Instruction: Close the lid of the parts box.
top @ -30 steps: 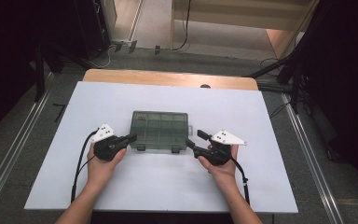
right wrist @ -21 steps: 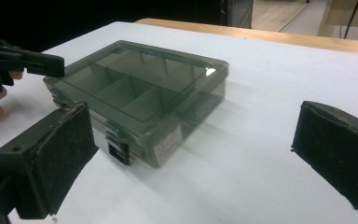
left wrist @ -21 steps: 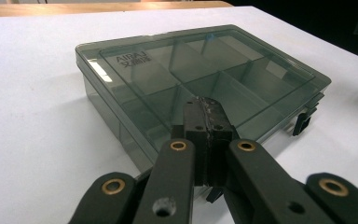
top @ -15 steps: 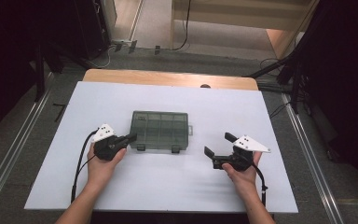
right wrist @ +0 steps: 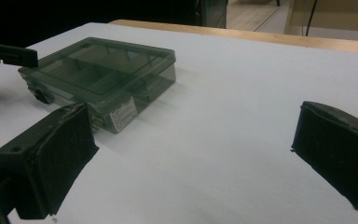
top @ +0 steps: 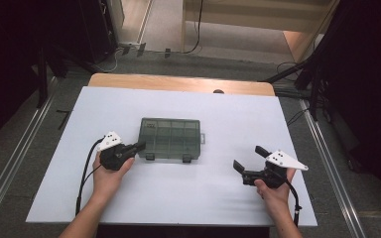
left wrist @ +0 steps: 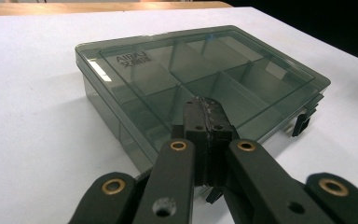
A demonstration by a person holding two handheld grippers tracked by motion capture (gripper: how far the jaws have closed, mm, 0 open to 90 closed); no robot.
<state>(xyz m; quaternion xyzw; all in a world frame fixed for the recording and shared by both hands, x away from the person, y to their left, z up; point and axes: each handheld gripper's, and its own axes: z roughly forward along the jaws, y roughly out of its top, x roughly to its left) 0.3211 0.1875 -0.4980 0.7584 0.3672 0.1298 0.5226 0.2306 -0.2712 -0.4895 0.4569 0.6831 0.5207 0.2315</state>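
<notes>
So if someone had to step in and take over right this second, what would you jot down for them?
Left claw: shut, its tip at the near left corner of the compartment box; whether it touches is hard to tell.
Right claw: open and holding nothing, over the bare white table, off to the box's right.
Box: flat in the middle of the table, clear lid down; its compartments look empty. The front latches are dark tabs on the near side; whether they are fastened is not clear.
Done: nothing visible to the box yet.
Left: probably steady it with the left claw and work the latches with the right.
</notes>
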